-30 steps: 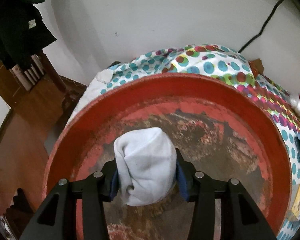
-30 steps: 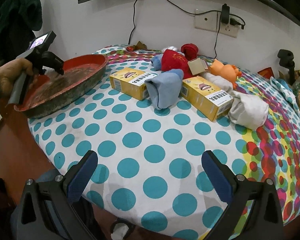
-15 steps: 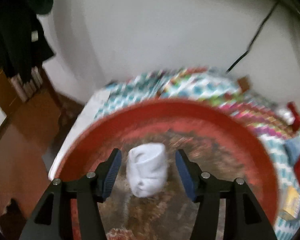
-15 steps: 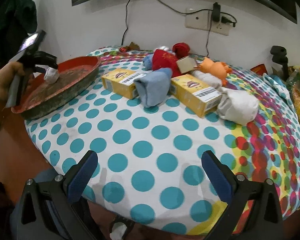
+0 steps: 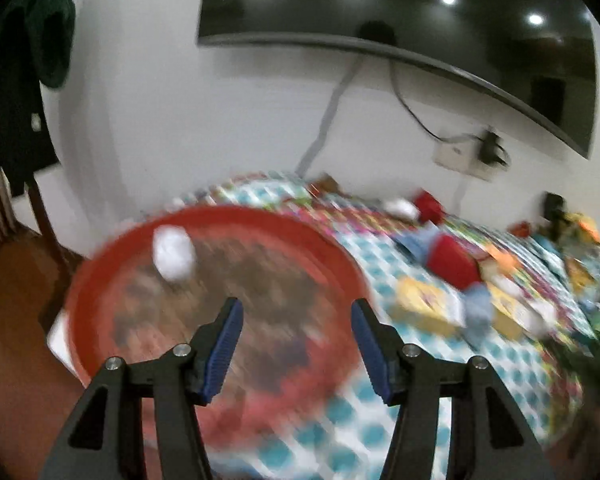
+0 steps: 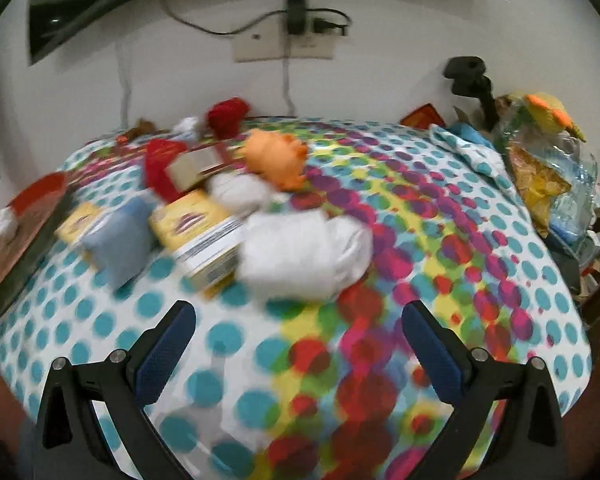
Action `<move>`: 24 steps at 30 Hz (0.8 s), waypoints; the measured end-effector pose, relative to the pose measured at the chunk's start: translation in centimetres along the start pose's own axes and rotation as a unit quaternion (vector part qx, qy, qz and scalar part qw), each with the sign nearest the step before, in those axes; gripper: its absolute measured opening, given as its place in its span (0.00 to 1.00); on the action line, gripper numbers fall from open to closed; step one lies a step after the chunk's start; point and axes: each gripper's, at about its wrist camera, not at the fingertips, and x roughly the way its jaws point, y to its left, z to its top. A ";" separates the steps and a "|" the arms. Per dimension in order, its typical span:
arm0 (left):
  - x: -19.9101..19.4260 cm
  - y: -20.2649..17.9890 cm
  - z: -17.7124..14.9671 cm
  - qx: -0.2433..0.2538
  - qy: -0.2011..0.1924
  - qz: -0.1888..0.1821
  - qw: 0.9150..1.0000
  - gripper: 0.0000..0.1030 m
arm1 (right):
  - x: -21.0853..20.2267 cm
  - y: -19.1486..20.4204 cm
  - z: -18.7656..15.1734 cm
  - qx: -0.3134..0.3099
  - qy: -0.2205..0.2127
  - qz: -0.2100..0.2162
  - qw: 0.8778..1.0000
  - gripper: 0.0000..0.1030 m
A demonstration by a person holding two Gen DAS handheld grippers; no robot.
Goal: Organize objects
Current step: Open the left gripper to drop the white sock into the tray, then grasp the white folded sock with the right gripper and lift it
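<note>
From my left wrist view, the left gripper (image 5: 296, 336) has its fingers spread with nothing between them; its jaws have just been opening, and the white sock roll (image 5: 173, 254) now lies apart from them at the far side of the red tray (image 5: 100, 280). The tray overhangs the near edge of the bench (image 5: 380, 432), so I judge a careless brush from my fingers as I swing away could tip or slide it off. The picture is badly smeared, so I cannot trust fine positions here.

From my right wrist view, the right gripper (image 6: 296, 350) is spread wide and empty, above the dotted cloth, with the big white bundle (image 6: 304, 254) lying just beyond it. That bundle touches a yellow box (image 6: 200, 236), and a blue sock (image 6: 120, 240) leans beside another. I judge that closing on the bundle too far left could catch the box corner and drag it along, or nip only a loose fold so the bundle unrolls when lifted.
</note>
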 end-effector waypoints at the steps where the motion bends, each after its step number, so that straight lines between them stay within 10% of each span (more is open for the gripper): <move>1: -0.4 -0.8 -1.1 0.006 0.004 -0.006 1.000 0.56 | 0.5 -0.4 0.6 0.010 0.001 -0.004 1.000 0.99; 5: -1.3 -3.8 -4.0 0.053 0.016 -0.031 0.998 0.56 | 2.6 -0.9 1.9 0.038 0.023 0.038 0.998 0.92; 7: -1.5 -4.6 -5.1 0.057 0.025 -0.042 0.997 0.56 | 4.1 -0.5 2.1 0.033 0.047 0.025 0.998 0.68; 13: -2.0 -5.3 -6.9 0.058 0.031 -0.051 0.997 0.56 | 4.1 -0.7 1.9 0.026 0.043 0.022 0.999 0.39; 24: -2.9 -5.3 -6.9 0.066 0.013 -0.052 0.996 0.56 | 0.5 -0.9 3.7 0.006 0.007 -0.031 0.999 0.37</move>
